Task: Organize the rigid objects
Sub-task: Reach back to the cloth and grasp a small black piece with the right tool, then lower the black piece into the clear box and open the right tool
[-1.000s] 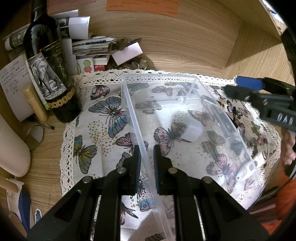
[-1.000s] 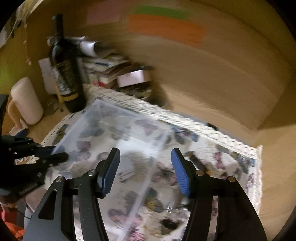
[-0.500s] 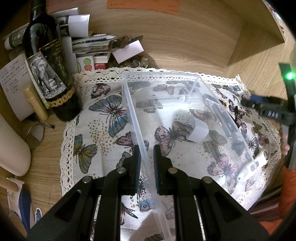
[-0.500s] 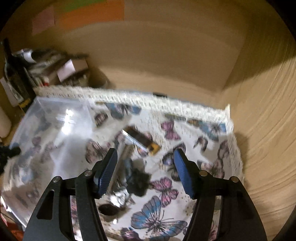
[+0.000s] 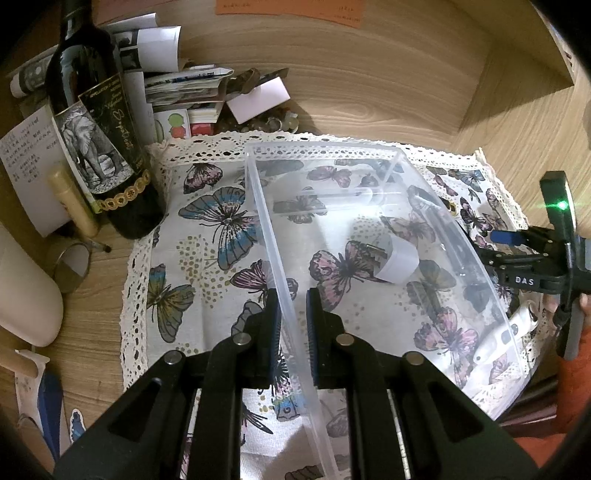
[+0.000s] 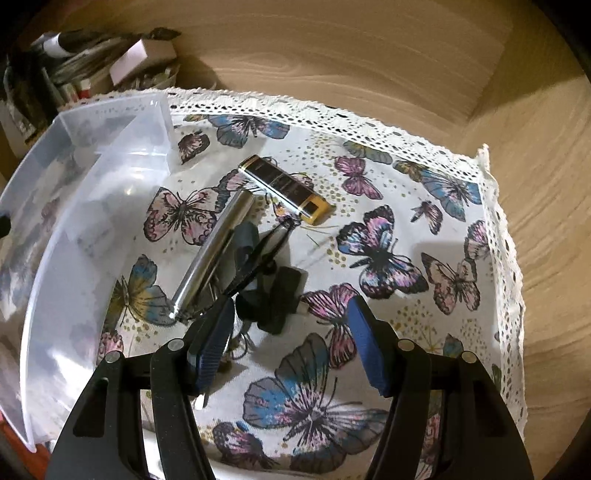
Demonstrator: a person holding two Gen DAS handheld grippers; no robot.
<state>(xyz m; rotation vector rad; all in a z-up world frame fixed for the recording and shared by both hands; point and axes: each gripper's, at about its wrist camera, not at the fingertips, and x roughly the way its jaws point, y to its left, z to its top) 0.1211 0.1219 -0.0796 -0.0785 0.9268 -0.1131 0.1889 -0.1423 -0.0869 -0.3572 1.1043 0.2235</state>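
My left gripper point(image 5: 293, 325) is clamped on the near wall of the clear plastic bin point(image 5: 369, 236). My right gripper point(image 6: 291, 345) is spread wide, holding nothing. Right of the bin on the butterfly cloth point(image 6: 388, 206) lie a silver cylinder point(image 6: 212, 254), a black-and-gold lighter point(image 6: 284, 194) and small black items point(image 6: 273, 299).

A light wood-grain bench point(image 5: 92, 317) fills the lower left of the frame, meeting a matching wooden back wall point(image 5: 369, 85) across the top. An orange paper note point(image 5: 291, 11) is stuck there. Warm, dim light.
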